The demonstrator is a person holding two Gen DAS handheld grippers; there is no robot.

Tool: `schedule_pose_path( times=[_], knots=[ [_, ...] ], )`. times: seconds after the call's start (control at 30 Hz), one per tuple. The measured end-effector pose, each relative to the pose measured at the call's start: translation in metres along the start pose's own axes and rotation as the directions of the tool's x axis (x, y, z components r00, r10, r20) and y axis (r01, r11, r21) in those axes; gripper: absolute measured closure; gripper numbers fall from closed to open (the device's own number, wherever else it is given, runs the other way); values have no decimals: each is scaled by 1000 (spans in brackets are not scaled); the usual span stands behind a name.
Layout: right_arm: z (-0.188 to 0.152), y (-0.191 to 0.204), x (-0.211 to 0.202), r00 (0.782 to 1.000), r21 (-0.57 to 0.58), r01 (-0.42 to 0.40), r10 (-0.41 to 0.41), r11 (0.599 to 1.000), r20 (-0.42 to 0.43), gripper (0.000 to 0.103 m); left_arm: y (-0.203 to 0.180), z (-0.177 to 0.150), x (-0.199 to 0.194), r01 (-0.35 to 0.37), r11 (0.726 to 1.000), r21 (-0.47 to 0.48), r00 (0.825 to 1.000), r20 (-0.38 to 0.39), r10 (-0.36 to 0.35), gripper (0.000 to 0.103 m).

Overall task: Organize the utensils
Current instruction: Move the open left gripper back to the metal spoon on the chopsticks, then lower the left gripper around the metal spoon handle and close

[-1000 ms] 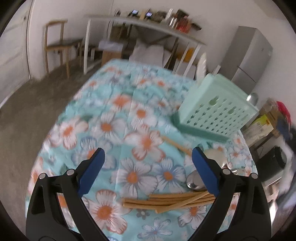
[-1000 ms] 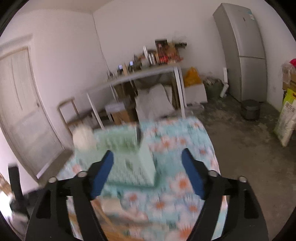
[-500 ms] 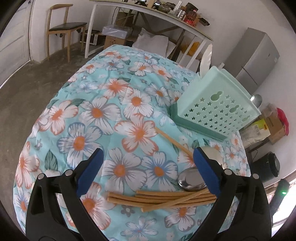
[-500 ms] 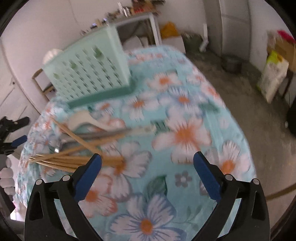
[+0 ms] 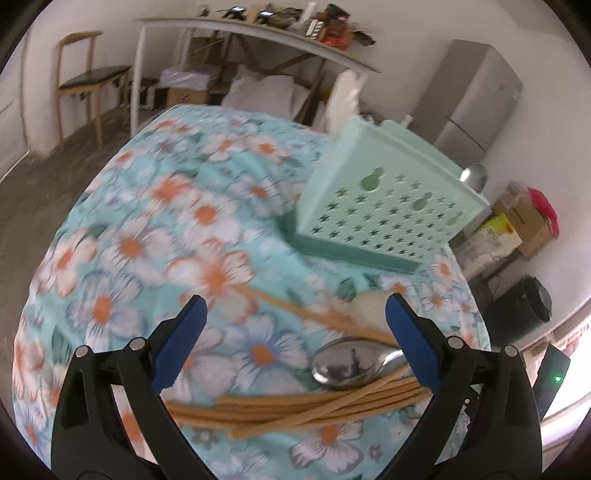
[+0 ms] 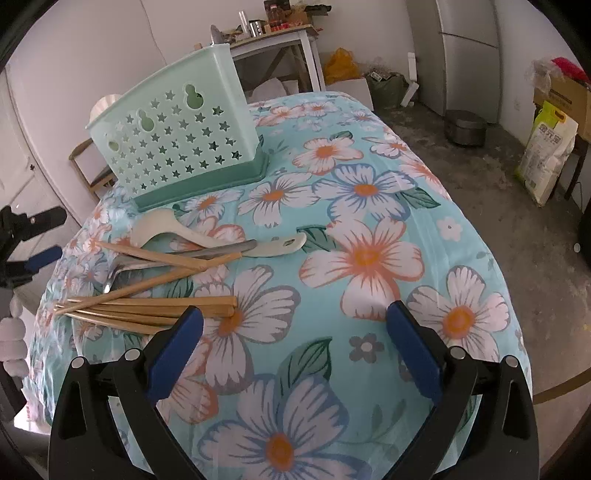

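Note:
A mint green perforated utensil holder (image 6: 177,136) stands on the floral tablecloth; it also shows in the left wrist view (image 5: 388,206). In front of it lie several wooden chopsticks (image 6: 147,306), a cream rice paddle (image 6: 207,236) and a metal spoon (image 6: 155,262). In the left wrist view the chopsticks (image 5: 295,406) and the spoon bowl (image 5: 343,365) lie just ahead of my open, empty left gripper (image 5: 295,343). My right gripper (image 6: 295,347) is open and empty over bare cloth, right of the chopstick ends.
The tablecloth (image 6: 369,258) drops off at the table edges. A chair (image 5: 88,81), a white shelf table (image 5: 258,33) and a fridge (image 5: 476,96) stand beyond. A pot (image 6: 465,127) and a sack (image 6: 546,155) sit on the floor at right.
My left gripper has moved closer to the chopsticks and spoon. My right gripper has tilted down and steadied over the table, with the utensils now to its left.

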State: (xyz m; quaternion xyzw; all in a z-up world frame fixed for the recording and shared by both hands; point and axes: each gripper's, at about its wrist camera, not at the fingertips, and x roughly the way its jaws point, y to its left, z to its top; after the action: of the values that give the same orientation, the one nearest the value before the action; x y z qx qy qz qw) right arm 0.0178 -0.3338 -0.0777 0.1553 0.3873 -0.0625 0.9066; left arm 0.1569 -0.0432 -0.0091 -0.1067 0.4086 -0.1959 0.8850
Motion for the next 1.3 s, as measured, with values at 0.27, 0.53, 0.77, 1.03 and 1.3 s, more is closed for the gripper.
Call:
schedule_pose_path(
  times=[0.27,0.53,0.77,1.03,1.3],
  knots=[
    [0,-1,-1,1000,7,-2,2,1000,10,6,-8,-6,-3,88,994,68,996,-6,-88,9],
    [-1,2,0,1000,-11,16,-16,1000,17,6,-39,-36,-5,75,943,326,997,-49,-63,31],
    [-1,3,0,999,-17,25,-25,1000,20,6,-56,-46,18,74,884,463,988,-155,-1,56],
    [-2,3,0,999,-23,28,-28,999,27,6,-74,-58,37,60,828,557,980,-190,57,56],
    [-2,4,0,999,-19,25,-25,1000,32,6,-67,-46,33,62,815,577,983,-176,50,80]
  ],
)
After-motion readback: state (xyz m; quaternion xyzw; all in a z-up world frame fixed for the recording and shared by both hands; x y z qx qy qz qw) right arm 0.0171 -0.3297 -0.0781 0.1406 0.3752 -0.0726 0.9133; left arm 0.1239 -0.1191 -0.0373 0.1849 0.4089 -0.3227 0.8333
